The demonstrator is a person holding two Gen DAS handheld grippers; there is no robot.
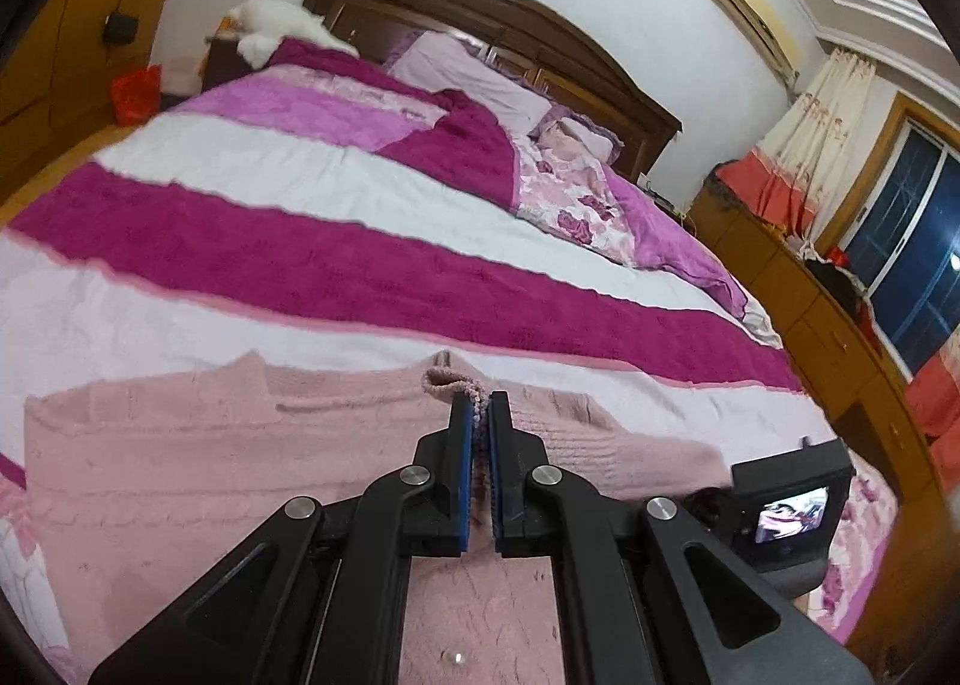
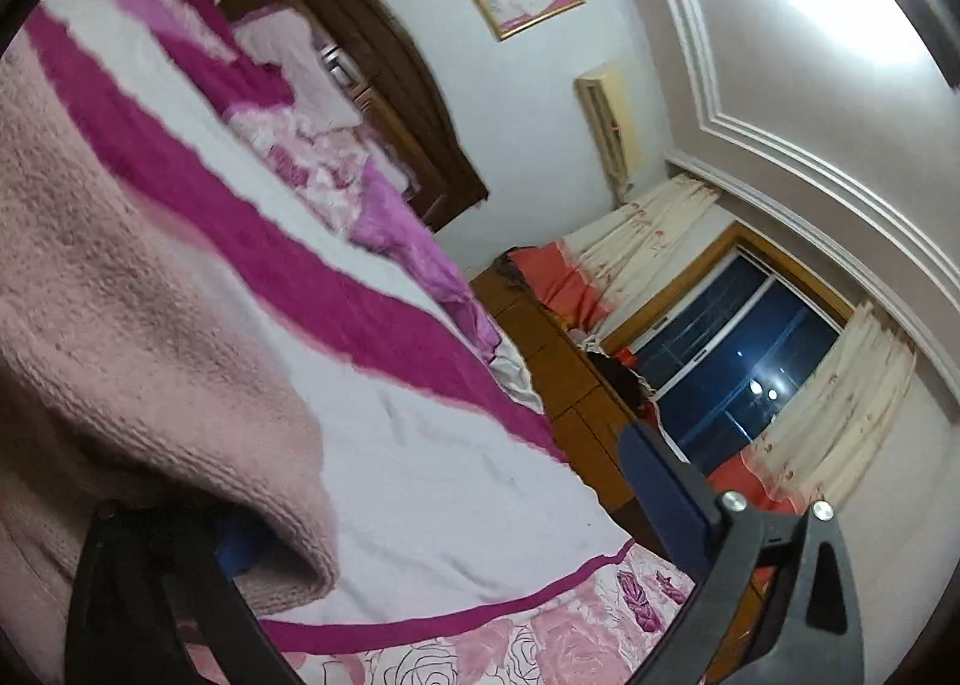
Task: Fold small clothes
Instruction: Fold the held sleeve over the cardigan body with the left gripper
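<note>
A pink knitted sweater (image 1: 198, 463) lies spread on the bed, close to me. My left gripper (image 1: 481, 415) is shut on a trimmed edge of the sweater near its neckline, with knit pinched between the blue pads. In the right wrist view my right gripper (image 2: 444, 493) stands wide open. A fold of the sweater (image 2: 120, 289) drapes over its left finger and hides most of that finger. The right finger's blue pad (image 2: 660, 493) is bare, and nothing is pressed between the jaws. The right gripper's body (image 1: 786, 505) shows at the sweater's right end.
The bed carries a magenta and white striped blanket (image 1: 336, 265), with pillows (image 1: 474, 79) and a floral quilt by the dark headboard (image 1: 480, 7). A low wooden cabinet (image 1: 828, 325) runs along the bed's right side under a curtained window (image 2: 738, 349).
</note>
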